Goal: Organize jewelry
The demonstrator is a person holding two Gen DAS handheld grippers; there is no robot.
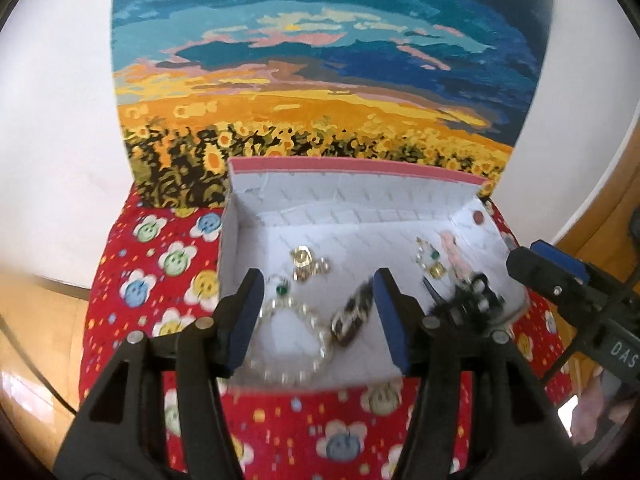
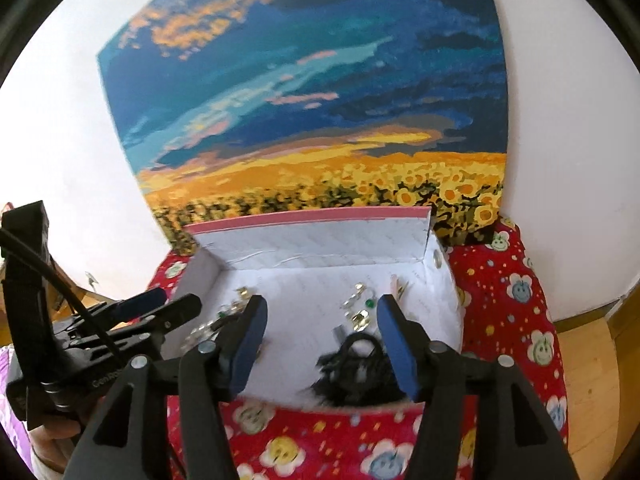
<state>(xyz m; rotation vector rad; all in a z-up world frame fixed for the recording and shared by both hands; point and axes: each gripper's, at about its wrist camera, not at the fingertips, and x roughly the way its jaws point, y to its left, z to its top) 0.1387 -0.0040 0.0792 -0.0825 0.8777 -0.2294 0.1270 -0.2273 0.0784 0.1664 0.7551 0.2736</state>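
The left gripper (image 1: 318, 320) hangs spread wide with nothing between its two blue pads (image 1: 248, 320), low in the frame over the near edge of the white box (image 1: 256, 216). Between those pads lie one pearl bracelet (image 1: 296, 344) and one dark patterned hair clip (image 1: 352, 316). The right gripper (image 2: 320, 340) is likewise released and empty; one black furry hair accessory (image 2: 356, 376) sits between its fingers, nearer the right one. Further up the box floor lie two green-stoned gold earrings (image 1: 430, 258) and a gold pendant (image 1: 302, 258). The box rests on a red flowered cloth (image 1: 160, 280) before one sunflower painting (image 1: 320, 60).
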